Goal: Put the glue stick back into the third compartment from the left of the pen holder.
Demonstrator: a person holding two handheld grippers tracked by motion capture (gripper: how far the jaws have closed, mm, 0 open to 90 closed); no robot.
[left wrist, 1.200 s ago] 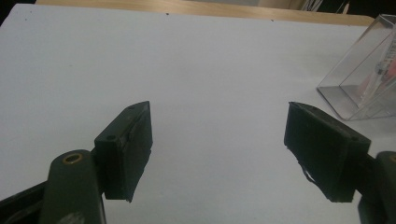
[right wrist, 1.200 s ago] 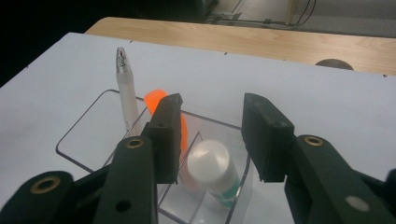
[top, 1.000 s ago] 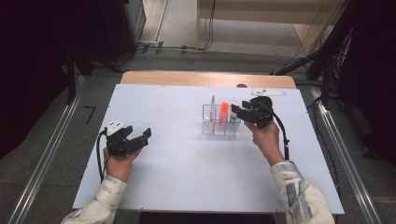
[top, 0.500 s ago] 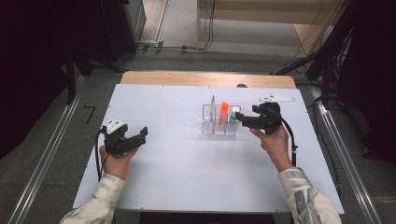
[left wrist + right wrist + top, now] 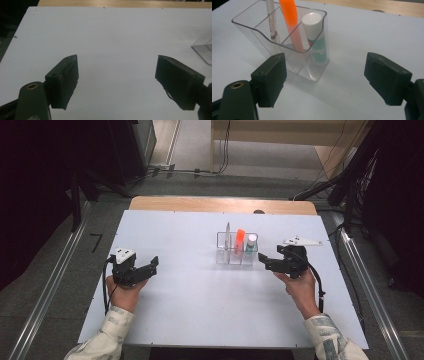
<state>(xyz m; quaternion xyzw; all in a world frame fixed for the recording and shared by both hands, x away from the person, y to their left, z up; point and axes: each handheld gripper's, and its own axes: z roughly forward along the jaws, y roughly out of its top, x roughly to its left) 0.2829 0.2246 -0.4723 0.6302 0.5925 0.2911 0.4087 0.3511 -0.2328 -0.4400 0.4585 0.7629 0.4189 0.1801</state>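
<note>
Clear organiser [image 5: 203, 48] cut off at edge, both hand-held grippers gaping, empty.

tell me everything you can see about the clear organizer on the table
The clear organizer looks like transparent plastic, with thin inner walls splitting it into compartments and a rim that dips at the front. It stands upright on the white table, toward its far right. Inside stand a white pen, an orange marker and a white-capped tube. Neither gripper touches it.
</note>
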